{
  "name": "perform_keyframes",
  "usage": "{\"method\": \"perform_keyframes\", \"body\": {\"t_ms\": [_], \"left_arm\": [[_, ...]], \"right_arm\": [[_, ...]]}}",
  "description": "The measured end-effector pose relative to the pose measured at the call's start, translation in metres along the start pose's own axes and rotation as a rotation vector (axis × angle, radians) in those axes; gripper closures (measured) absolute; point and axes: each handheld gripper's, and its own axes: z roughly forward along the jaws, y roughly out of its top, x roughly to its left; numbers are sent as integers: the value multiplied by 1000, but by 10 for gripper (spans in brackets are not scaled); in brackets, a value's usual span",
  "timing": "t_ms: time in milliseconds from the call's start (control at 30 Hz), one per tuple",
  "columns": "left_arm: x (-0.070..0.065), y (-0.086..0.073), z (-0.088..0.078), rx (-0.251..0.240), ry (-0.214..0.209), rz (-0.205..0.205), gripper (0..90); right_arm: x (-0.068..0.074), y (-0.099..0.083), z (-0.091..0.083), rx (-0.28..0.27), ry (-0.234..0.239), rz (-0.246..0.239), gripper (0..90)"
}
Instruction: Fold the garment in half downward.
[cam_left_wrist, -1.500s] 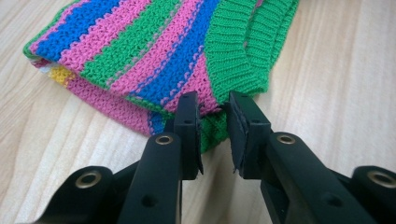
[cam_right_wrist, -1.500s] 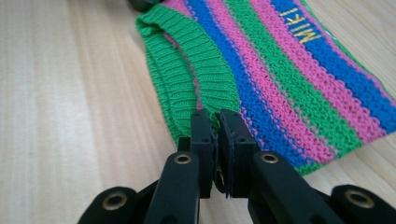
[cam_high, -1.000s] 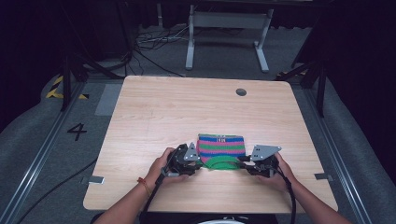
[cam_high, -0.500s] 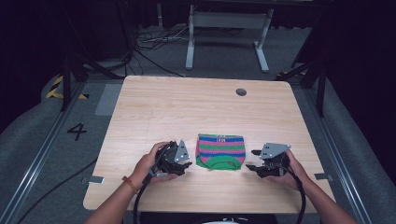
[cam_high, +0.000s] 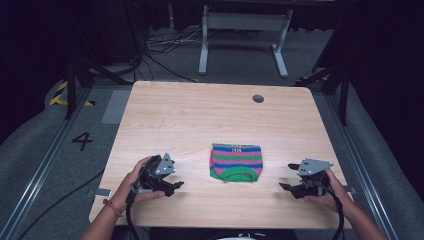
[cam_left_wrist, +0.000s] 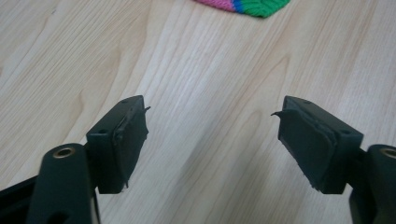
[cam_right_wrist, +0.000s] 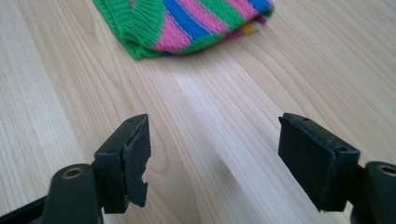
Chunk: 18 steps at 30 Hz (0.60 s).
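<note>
A folded knitted garment (cam_high: 236, 162) with green, pink and blue stripes lies flat near the front middle of the wooden table (cam_high: 200, 120). My left gripper (cam_high: 176, 186) rests low over the table to the garment's left, open with nothing between its jaws. My right gripper (cam_high: 285, 186) sits to the garment's right, also open and empty. In the left gripper view (cam_left_wrist: 210, 114) a corner of the garment (cam_left_wrist: 245, 5) peeks in at the top. In the right gripper view (cam_right_wrist: 215, 123) the garment (cam_right_wrist: 187, 23) lies ahead, apart from the jaws.
A round cable hole (cam_high: 258, 98) is set in the table's far right part. Beyond the table stand a white metal frame (cam_high: 240, 30) and loose cables (cam_high: 155, 55) on the floor. A floor mark "4" (cam_high: 82, 141) lies to the left.
Both grippers have drawn away from the garment, the left one leftward and the right one rightward. The garment now lies folded and free between them.
</note>
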Motion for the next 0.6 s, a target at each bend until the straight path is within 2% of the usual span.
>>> {"method": "perform_keyframes", "body": {"t_ms": [100,167,200,300,467,600], "left_arm": [[3,-5,-3,47,24,13,226],[4,-6,-5,48,33,12,225],[6,-9,-7,41,40,1,227],[10,-19,-8,55,72,-8,230],[13,-35,-12,47,80,-53,221],[11,-47,-20,9,80,-86,218]], "right_arm": [[-4,-9,-5,5,-17,21,243],[-5,-14,-8,9,-32,29,241],[-7,-22,-13,9,-46,46,236],[-10,-31,-18,14,-64,61,227],[-14,-47,-27,14,-88,103,223],[-16,-63,-31,8,-102,146,221]]}}
